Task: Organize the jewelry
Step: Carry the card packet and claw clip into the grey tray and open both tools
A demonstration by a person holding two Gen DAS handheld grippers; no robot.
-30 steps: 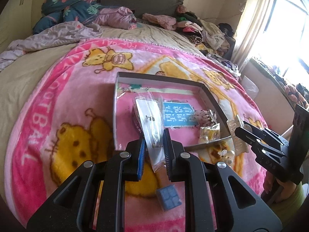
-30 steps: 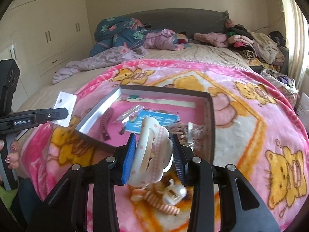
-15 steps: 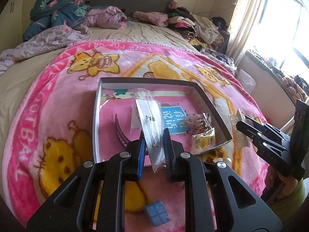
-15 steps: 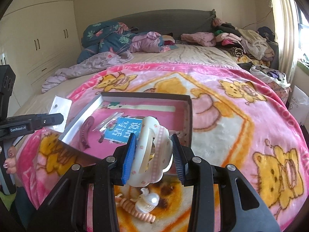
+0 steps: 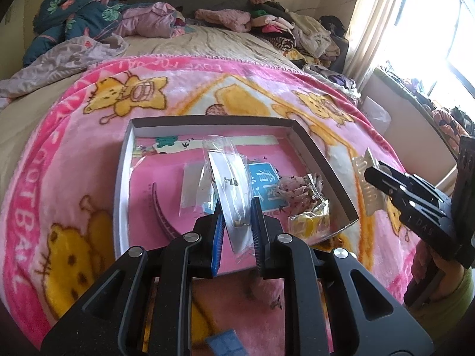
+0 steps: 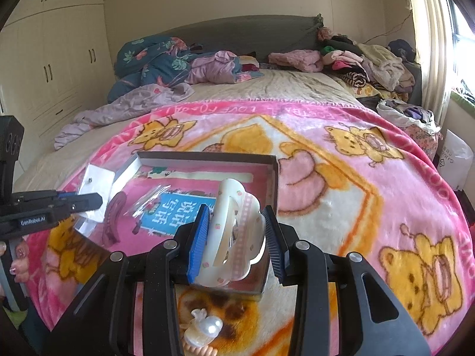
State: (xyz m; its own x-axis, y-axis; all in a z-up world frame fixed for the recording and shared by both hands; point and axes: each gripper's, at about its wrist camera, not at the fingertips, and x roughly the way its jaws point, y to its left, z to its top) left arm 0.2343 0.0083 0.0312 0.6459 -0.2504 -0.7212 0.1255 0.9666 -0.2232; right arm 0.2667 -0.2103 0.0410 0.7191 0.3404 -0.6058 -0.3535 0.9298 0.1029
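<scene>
A shallow grey box [image 5: 123,178] with a pink floor lies on the pink blanket; it also shows in the right wrist view [image 6: 274,178]. My left gripper [image 5: 236,231] is shut on a clear bag with an earring card [image 5: 230,187], held over the box's near side. My right gripper [image 6: 237,240] is shut on a cream hair claw clip [image 6: 231,234] over the box's near right corner. In the box lie a blue card [image 5: 264,178], a dark hair comb [image 5: 161,213], a floral scrunchie [image 5: 297,190] and a yellow packet [image 5: 311,222].
A pearl hair clip with a coiled tie [image 6: 204,329] lies on the blanket just before the box. A small blue square [image 5: 225,345] lies near the blanket's front edge. Clothes and bedding [image 6: 166,62] are piled at the head of the bed.
Both grippers have moved forward over the box with their loads. The blue square and the pearl clip have slid lower in the views.
</scene>
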